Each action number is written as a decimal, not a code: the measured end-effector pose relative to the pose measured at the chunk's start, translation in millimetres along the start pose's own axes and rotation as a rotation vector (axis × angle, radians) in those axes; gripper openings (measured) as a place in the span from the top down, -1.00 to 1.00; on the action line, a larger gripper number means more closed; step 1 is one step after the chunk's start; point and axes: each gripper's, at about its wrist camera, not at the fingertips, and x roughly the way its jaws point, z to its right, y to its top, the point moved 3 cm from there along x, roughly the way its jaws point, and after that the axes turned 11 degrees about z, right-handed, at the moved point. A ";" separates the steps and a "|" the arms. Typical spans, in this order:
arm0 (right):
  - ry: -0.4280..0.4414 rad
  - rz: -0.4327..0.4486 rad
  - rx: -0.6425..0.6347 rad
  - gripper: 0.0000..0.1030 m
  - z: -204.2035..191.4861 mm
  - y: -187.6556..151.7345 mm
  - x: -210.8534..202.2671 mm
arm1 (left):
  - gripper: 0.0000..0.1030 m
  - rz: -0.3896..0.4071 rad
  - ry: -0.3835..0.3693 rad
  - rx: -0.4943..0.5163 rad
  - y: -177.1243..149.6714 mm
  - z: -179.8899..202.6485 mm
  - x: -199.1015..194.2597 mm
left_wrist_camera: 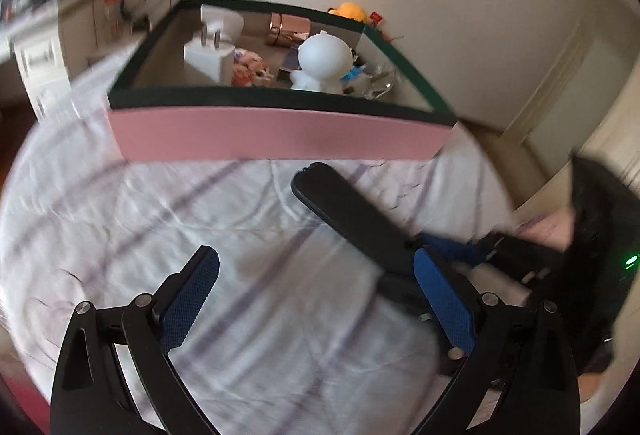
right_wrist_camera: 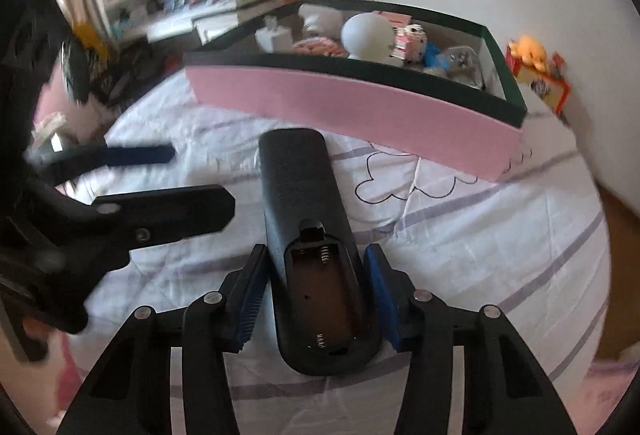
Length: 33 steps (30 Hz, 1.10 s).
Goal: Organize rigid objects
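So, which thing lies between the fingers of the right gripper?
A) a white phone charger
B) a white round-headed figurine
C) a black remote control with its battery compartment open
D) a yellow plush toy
C: the right gripper has the black remote control between its blue pads, the empty battery compartment with its springs facing up, on the bed sheet.

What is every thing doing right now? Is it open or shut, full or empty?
Remote control: face down, battery cover off, compartment empty, between the right gripper's pads.
Right gripper: shut on the remote control.
Left gripper: open, holding nothing.
Pink box: lid off, partly filled with small things.
White figurine: standing upright in the box.
Bedsheet: wrinkled.
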 end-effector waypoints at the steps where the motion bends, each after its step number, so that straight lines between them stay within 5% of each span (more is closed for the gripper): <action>1: 0.016 0.004 0.033 0.06 2.4 0.1 -0.9 | -0.93 -0.005 -0.004 -0.020 -1.3 0.6 -0.4; 5: 0.048 0.029 0.141 0.08 12.8 0.5 -6.8 | -0.93 0.006 0.103 0.033 -4.2 -0.7 -1.1; 12: -0.105 0.073 0.122 0.10 18.1 3.3 -18.5 | -0.93 0.058 0.341 0.137 13.0 -22.1 -9.3; 17: -0.202 0.001 0.078 0.10 26.9 -4.3 -14.9 | -0.93 0.104 0.413 0.186 36.3 -37.7 -21.2; 24: -0.204 0.004 0.068 0.10 30.4 -5.7 -15.4 | -0.92 0.142 0.481 0.125 87.1 -84.1 -11.4; 26: -0.209 0.002 0.066 0.10 29.7 -6.3 -14.6 | -0.62 0.100 0.490 0.112 95.0 -95.2 0.6; 28: -0.216 0.003 0.064 0.10 29.3 -5.0 -13.4 | -0.11 0.058 0.465 0.113 97.0 -97.9 12.6; 33: -0.235 -0.001 0.056 0.10 27.9 -1.0 -8.1 | 0.51 0.006 0.414 0.161 100.8 -94.1 30.2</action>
